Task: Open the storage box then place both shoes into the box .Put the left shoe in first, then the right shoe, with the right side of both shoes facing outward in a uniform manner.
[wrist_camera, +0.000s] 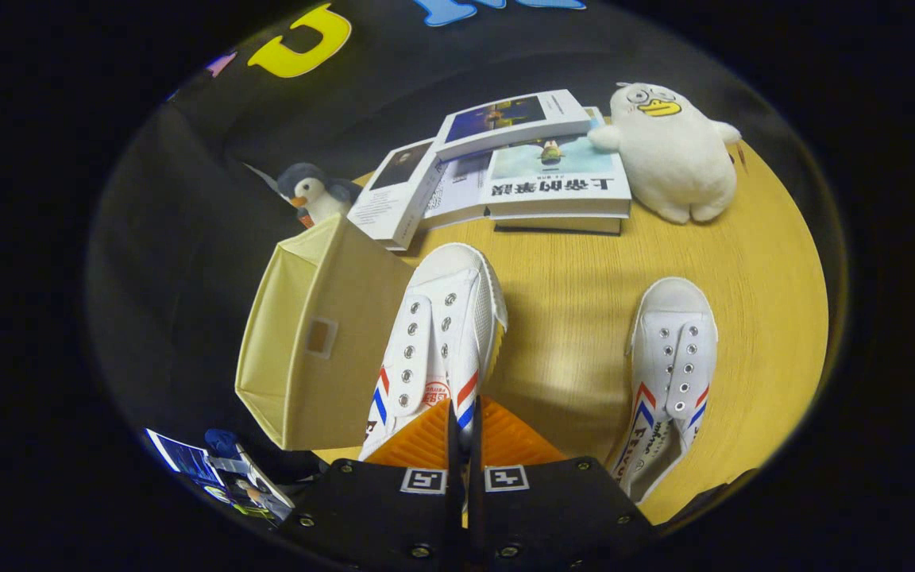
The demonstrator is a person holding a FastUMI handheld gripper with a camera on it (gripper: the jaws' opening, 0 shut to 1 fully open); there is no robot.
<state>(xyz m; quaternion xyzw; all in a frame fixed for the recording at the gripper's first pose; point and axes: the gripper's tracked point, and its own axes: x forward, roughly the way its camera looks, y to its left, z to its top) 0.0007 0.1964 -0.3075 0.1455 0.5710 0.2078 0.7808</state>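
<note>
- The hand-held gripper [464, 421] has its fingers drawn nearly together, clamped on the collar edge of a white canvas lace-less shoe with red and blue stripes [435, 334], which points away from the fingers.
- Touching that shoe's left side, a pale yellow fabric storage box [310, 338] lies tipped, its opening facing left.
- A second matching white canvas shoe [668, 373] rests on the round wooden surface [577, 318], to the right, well apart from the first.
- Farther off lie several stacked books [521, 167], with a white duck plush toy [672, 151] at their right.
- A small penguin plush [313, 193] stands beyond the box.
</note>
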